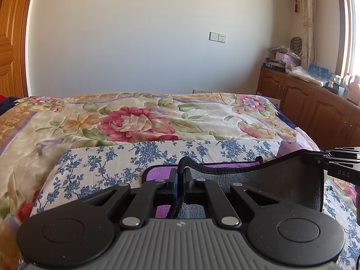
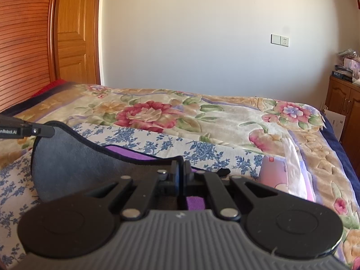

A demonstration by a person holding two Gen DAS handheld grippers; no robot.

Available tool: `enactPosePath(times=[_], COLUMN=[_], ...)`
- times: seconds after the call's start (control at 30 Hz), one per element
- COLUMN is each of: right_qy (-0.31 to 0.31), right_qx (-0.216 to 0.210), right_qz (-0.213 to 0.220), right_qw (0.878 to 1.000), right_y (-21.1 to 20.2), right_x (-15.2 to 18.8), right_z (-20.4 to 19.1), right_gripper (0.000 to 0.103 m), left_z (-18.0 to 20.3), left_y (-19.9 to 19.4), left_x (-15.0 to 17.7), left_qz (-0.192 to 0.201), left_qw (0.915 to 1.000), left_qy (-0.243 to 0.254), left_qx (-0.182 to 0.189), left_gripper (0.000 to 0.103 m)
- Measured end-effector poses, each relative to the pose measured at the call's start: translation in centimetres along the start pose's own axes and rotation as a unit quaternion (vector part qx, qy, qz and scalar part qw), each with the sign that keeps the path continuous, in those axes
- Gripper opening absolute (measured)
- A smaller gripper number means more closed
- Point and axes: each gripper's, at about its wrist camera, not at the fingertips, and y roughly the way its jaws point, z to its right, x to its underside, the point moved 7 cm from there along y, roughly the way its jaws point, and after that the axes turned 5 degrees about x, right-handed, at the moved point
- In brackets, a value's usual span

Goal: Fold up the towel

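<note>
The towel (image 1: 270, 180) is grey on one side and purple on the other, with a black hem. It lies over a blue-flowered white cloth (image 1: 101, 157) on the bed. My left gripper (image 1: 180, 175) is shut on the towel's black hem and holds that edge up. My right gripper (image 2: 182, 168) is shut on the same edge further along, and it also shows in the left wrist view (image 1: 324, 157). The grey side (image 2: 78, 157) hangs lifted between the two grippers. The purple side (image 2: 128, 151) lies flat beneath. The left gripper (image 2: 50, 130) shows in the right wrist view pinching the towel's corner.
The bed carries a floral blanket (image 1: 139, 121). A pink packet (image 2: 274, 173) lies on the bed to the right of the towel. A wooden cabinet (image 1: 315, 112) with clutter stands along the right wall. A wooden door (image 2: 74, 33) stands at the left.
</note>
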Motion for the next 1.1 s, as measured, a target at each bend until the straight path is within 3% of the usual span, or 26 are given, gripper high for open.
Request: enactPosePath(times=[1.1], right_qy=[-0.049], right_qx=[0.023], right_qz=[0.004], right_qw=[0.999], right_y=[5.2], right_x=[-1.0], right_z=[1.1], right_gripper=[0.004], left_z=[-1.1], left_y=[5.7], left_x=[-2.0], left_qz=[-0.008], left_qw=[0.9996], left_qy=[0.022], left_qx=[-0.015], left_gripper=[0.005])
